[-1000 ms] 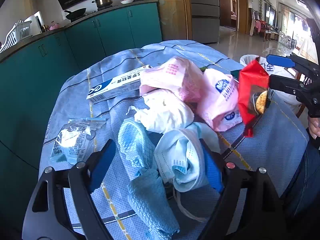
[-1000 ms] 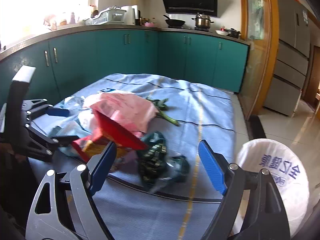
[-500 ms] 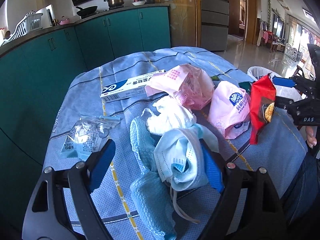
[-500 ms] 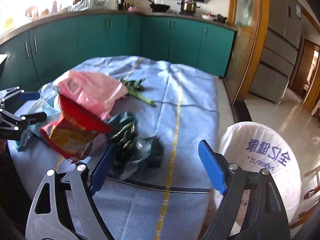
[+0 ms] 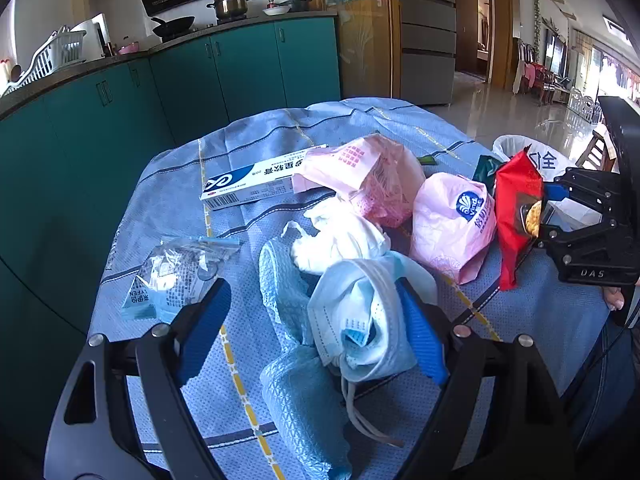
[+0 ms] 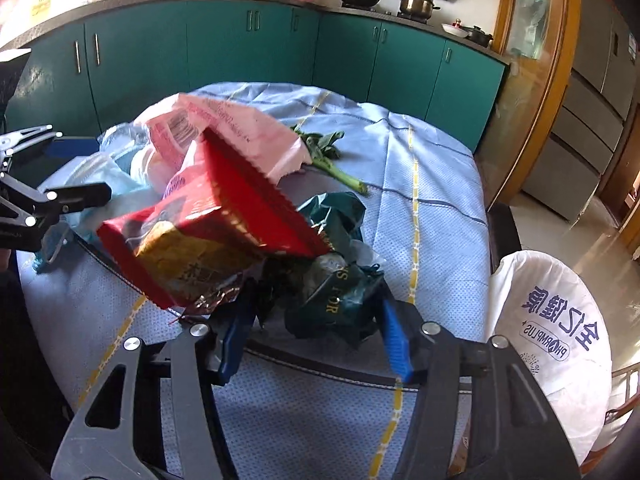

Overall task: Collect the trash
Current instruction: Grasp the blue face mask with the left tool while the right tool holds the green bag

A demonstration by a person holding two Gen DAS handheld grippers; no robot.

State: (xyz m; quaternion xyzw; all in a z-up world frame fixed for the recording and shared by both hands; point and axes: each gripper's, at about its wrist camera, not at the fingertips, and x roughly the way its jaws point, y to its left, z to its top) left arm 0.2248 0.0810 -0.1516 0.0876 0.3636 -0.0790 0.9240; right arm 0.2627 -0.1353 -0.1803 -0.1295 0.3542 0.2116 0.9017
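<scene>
On the table (image 5: 168, 184), masks (image 5: 360, 320) lie at centre. Box (image 5: 256, 182) at eleven o'clock, sachet (image 5: 172, 280) at nine, bags (image 5: 400, 196) at one. Bin (image 6: 560, 328) stands beside the table at three o'clock.

Your left gripper (image 5: 316, 324) stood wide with the mask (image 5: 360, 320) filling the gap between its fingers and a blue cloth (image 5: 296, 392) crowding underneath. Ahead, tissue (image 5: 340, 236), two pink bags (image 5: 368, 176) and a box (image 5: 256, 184) blocked the middle of the table (image 5: 168, 200); only its left strip lay bare. Your right gripper (image 6: 316, 332) was closing with the green wrapper (image 6: 336, 300) between its fingers, a red packet (image 6: 208, 232) pressing in from the left. To its right the cloth was open up to the bin (image 6: 552, 328).
</scene>
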